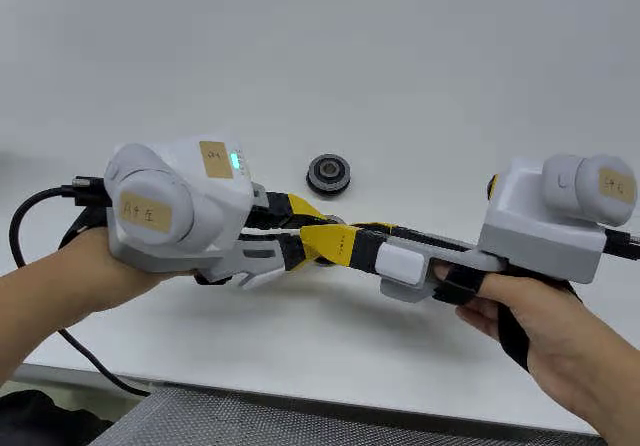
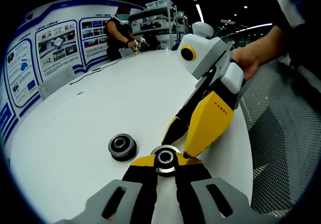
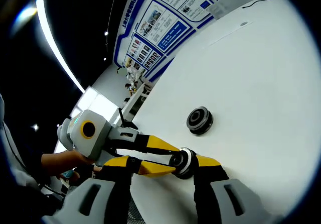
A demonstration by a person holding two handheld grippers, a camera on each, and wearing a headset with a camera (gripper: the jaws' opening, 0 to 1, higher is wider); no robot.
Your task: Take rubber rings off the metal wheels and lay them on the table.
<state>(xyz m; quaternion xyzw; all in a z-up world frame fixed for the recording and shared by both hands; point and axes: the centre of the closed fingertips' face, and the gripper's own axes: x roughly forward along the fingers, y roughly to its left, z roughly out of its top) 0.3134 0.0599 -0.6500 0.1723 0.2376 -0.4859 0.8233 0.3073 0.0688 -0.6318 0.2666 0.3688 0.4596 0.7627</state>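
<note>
White table (image 1: 420, 86); one wheel (image 1: 329, 173) on it

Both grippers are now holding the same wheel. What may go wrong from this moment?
1. The held wheel is pinched between the left gripper and the right gripper by their tips; a sudden release during the pull may let it slip and drop on the table.
2. The second wheel lies close by; a dropped wheel or a swinging gripper might knock it away.
</note>
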